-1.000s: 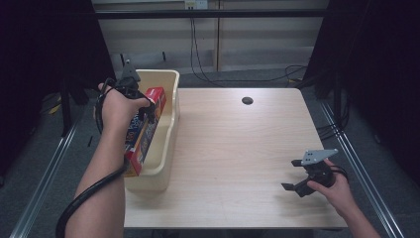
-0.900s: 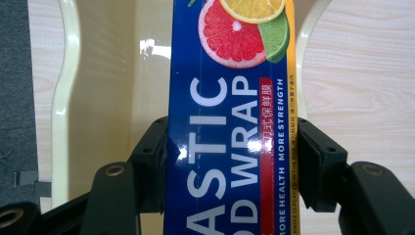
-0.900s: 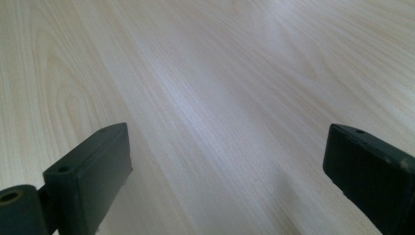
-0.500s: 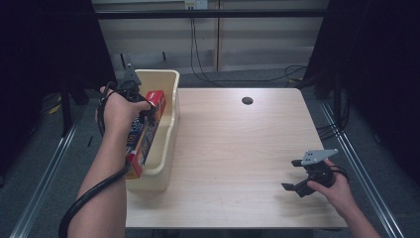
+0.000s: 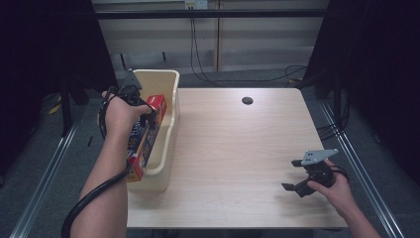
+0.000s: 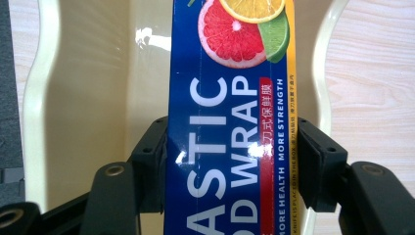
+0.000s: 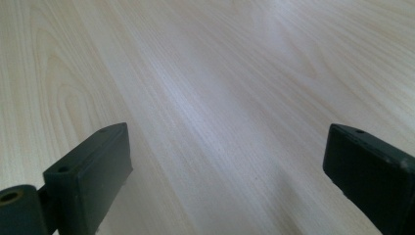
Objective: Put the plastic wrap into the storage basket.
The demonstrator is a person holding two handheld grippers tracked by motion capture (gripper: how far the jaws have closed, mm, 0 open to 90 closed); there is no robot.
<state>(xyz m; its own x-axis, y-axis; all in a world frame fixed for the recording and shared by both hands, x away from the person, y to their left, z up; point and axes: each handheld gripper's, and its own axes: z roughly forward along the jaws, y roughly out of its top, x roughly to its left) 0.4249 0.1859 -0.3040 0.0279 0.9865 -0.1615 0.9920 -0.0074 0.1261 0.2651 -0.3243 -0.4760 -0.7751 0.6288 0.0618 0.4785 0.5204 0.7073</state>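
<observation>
Tongs first: your left tongs (image 5: 147, 118) are clamped on a plastic wrap box (image 5: 143, 144), both black jaws pressed flat against its long sides in the left gripper view. That box (image 6: 229, 122) is blue with white lettering, citrus slices printed near one end, and a red end flap you can spot from the high view. You've got it held over a cream plastic tub (image 5: 168, 82) that sits at the left edge of the tabletop (image 5: 233, 148). The box runs lengthwise along the tub, near end sticking out past the tub's front rim; can't tell whether it's touching the tub floor.

Your right tongs (image 5: 297, 176) are over at the near right part of the tabletop, well apart from the tub. Jaws spread wide, nothing between them, just pale wood grain in the right gripper view (image 7: 225, 166).

A small dark round hole (image 5: 247, 100) sits near the far edge of the tabletop.
</observation>
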